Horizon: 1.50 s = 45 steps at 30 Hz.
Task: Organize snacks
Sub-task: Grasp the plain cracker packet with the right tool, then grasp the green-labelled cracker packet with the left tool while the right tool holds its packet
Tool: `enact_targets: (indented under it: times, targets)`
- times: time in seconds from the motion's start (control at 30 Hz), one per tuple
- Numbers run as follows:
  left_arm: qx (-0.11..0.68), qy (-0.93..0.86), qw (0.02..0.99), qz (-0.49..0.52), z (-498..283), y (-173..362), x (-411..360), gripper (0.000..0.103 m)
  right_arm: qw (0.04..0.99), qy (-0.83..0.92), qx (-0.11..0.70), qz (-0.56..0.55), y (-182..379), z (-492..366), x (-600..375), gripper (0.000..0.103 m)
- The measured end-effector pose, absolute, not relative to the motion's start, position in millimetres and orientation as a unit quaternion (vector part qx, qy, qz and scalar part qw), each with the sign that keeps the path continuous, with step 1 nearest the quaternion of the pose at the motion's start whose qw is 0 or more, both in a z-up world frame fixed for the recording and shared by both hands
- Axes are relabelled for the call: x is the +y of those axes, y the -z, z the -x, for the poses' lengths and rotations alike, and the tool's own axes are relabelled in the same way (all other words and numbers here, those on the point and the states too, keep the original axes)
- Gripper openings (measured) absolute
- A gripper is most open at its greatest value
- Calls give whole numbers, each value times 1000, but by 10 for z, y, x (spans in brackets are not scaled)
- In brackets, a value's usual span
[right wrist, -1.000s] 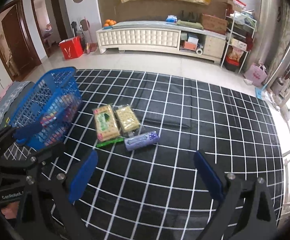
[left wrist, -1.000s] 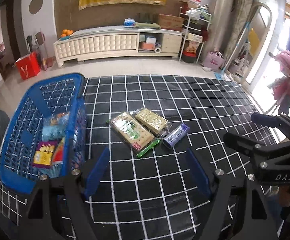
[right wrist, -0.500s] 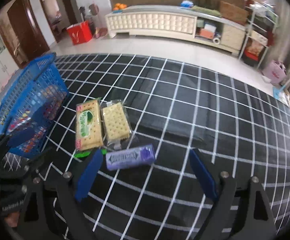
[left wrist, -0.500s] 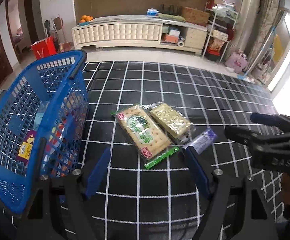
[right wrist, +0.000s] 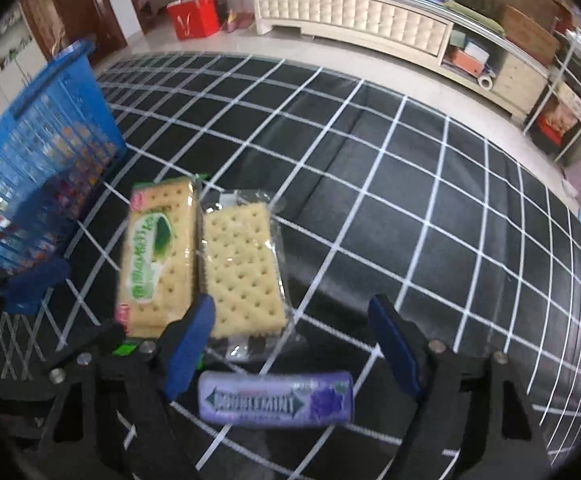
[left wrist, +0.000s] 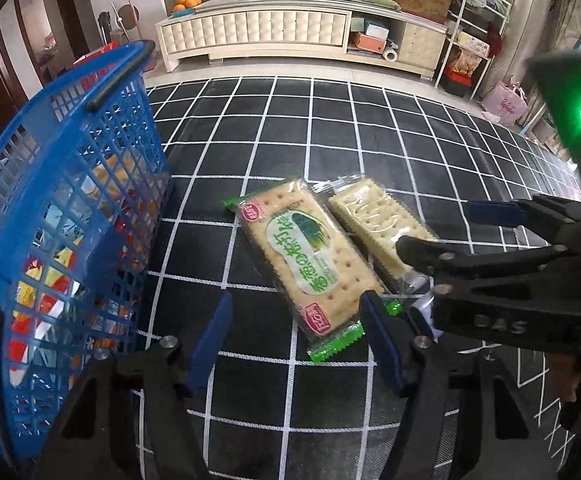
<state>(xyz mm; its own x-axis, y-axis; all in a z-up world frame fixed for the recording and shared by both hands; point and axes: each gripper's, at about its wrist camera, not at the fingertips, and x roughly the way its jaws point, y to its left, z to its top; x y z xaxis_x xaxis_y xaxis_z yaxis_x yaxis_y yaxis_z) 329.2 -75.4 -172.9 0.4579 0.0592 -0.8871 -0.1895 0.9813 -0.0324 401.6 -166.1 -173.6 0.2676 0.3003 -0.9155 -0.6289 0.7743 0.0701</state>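
Note:
A green-label cracker pack [left wrist: 302,256] lies on the black grid mat beside a clear cracker pack [left wrist: 378,224]. My left gripper [left wrist: 296,320] hovers low over the green pack's near end. Its jaws are closing, the pack's end lies between them, and the pads do not touch it. A purple gum pack [right wrist: 276,398] lies under my right gripper [right wrist: 292,308], between its closing jaws and clear of the pads. The right gripper [left wrist: 434,228] also shows over the clear pack. The blue basket [left wrist: 70,160] with several snacks stands at the left.
The basket [right wrist: 50,120] wall stands close to the left gripper's left finger. Behind the mat is bare floor, then a long white cabinet [left wrist: 258,32], a red bag [right wrist: 192,16] and a wire shelf [left wrist: 470,52] at the right.
Both grippers have come down and forward onto the snacks, which now fill much more of each view. Both pairs of jaws have narrowed. The snacks and basket lie where they were.

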Motion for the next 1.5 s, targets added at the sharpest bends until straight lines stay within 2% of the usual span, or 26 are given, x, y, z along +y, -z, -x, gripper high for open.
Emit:
enact_targets:
  times: [0.3,0.43,0.5,0.6,0.67,0.87,0.93,1.0,1.5]
  targets:
    - [521,-68,848,63,-3309,1789,-738,64,770,-328,523,161,1718,-4000,-1527,77]
    - [518,-69,851,49,-3227,1767,-779,64,766,-323,524,186,1764,-3941,-1461,68]
    - [517,-65,852,43,-3214,1769,-797,64,773,-313,518,192,1757,-3924,-1471,55]
    - [523,-60,849,51,-3202,1759,-796,64,779,-313,515,175,1728,-3929,-1528,51]
    - [522,-56,849,63,-3183,1729,-774,65,787,-305,513,153,1663,-3950,-1610,51]
    - [518,-65,850,74,-3204,1649,-697,77,827,-272,489,50,1288,-3840,-2064,51]
    - [512,-69,853,76,-3235,1616,-688,77,832,-264,487,7,1246,-3734,-2247,51]
    - [511,-69,852,85,-3272,1588,-700,87,837,-260,482,2,1255,-3642,-2324,51]
    - [559,-117,813,112,-3745,1873,-759,87,829,-243,503,28,1379,-3677,-2310,51]
